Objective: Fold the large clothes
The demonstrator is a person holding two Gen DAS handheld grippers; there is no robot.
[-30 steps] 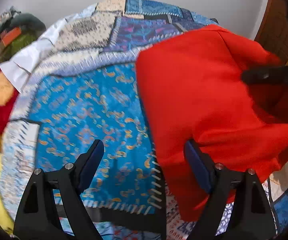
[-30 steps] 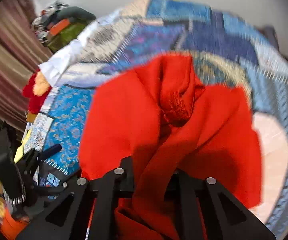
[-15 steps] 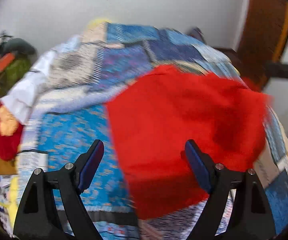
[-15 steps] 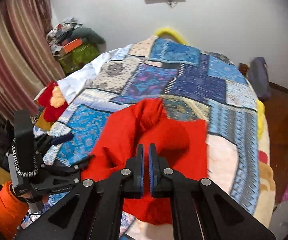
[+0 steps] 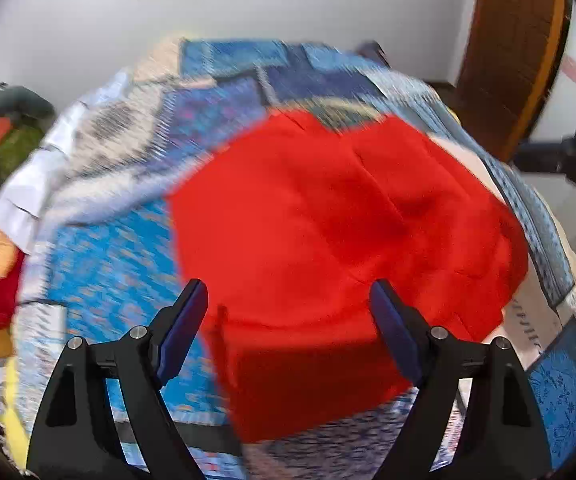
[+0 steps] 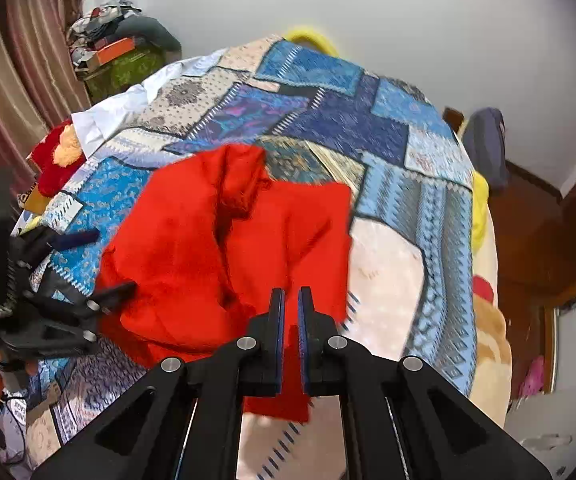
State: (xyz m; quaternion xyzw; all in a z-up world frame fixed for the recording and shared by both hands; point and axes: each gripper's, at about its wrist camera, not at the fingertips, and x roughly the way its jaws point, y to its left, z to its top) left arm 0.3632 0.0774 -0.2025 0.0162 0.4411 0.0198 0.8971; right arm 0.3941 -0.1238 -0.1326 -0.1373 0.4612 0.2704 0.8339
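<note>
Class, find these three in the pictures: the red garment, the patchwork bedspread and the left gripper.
red garment [image 6: 192,256], right wrist view, on its flat left half.
patchwork bedspread [image 6: 347,128], right wrist view, on a dark blue patch.
left gripper [image 5: 288,330], left wrist view, midway between its open fingertips.

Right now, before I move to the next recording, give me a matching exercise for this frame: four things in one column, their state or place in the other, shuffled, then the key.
Things:
1. left gripper
2. right gripper
3. red garment
4. white cloth

States or places:
A. fingers nearly together, nothing between them
B. lying rumpled in the middle of the patchwork bedspread
C. fingers spread wide, gripping nothing
D. at the bed's far left edge, near the striped curtain

Pairs: 1-C, 2-A, 3-B, 4-D
</note>
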